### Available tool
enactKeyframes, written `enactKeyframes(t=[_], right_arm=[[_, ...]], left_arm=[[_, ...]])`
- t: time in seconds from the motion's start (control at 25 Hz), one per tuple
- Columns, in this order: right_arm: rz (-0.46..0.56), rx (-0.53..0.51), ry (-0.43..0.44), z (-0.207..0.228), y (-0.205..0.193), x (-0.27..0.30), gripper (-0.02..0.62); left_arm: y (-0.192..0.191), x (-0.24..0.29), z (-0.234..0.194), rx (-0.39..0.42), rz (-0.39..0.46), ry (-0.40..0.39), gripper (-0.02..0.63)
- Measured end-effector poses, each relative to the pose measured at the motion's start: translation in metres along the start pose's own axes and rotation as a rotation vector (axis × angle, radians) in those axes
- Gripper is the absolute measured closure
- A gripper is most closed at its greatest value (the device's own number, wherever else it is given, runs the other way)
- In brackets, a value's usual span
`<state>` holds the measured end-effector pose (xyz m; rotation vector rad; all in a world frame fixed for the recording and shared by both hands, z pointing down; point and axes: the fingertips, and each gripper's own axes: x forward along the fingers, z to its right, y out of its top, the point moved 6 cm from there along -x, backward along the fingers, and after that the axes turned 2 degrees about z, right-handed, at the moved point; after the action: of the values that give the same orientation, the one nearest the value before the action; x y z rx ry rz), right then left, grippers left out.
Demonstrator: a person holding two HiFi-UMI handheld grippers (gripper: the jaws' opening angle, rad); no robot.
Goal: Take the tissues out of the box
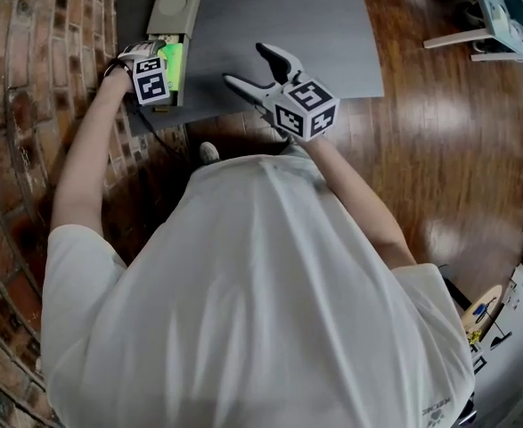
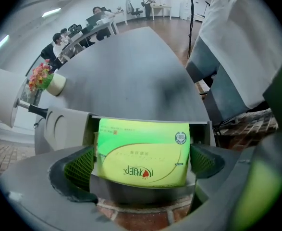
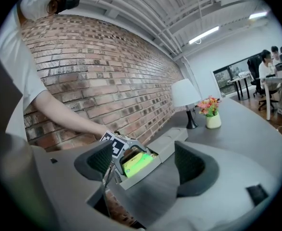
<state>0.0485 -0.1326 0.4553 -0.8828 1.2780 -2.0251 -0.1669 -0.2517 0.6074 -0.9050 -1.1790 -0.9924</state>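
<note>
The left gripper (image 2: 141, 165) was closed on the green tissue pack (image 2: 143, 143), which sat inside the open grey box (image 2: 68, 124) at the bench (image 2: 131, 76) edge. The right gripper (image 3: 145, 162) hung wide open, holding nothing.

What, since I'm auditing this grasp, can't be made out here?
Print on the green tissue pack: left gripper view, upside down, too small.
Box interior under the pack: left gripper view, pack covers it.
Box's far end: head view, cut by the top edge.
Left gripper jaws: head view, behind its marker cube.
</note>
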Motion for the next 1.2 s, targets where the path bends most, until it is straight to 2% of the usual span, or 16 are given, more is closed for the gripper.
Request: enactKeyframes(t=[0.28,0.64,0.92,1.2], right_arm=[[0.011,0.012,-0.017,0.002,0.003,0.006,0.193],[-0.005,0.027,-0.021,-0.001,-0.004,0.009,0.193],[-0.016,0.031,-0.03,0.0,-0.008,0.006,0.193],[-0.012,0.042,-0.02,-0.005,-0.009,0.005,0.195]], left_arm=[[-0.001,0.01,-0.004,0.007,-0.002,-0.031,0.0],[0.0,0.021,-0.007,0.011,0.003,-0.125,-0.002],[0.001,0.025,-0.008,0.01,-0.029,-0.144,-0.002],[0.005,0.026,-0.009,0.008,-0.105,-0.116,0.003]])
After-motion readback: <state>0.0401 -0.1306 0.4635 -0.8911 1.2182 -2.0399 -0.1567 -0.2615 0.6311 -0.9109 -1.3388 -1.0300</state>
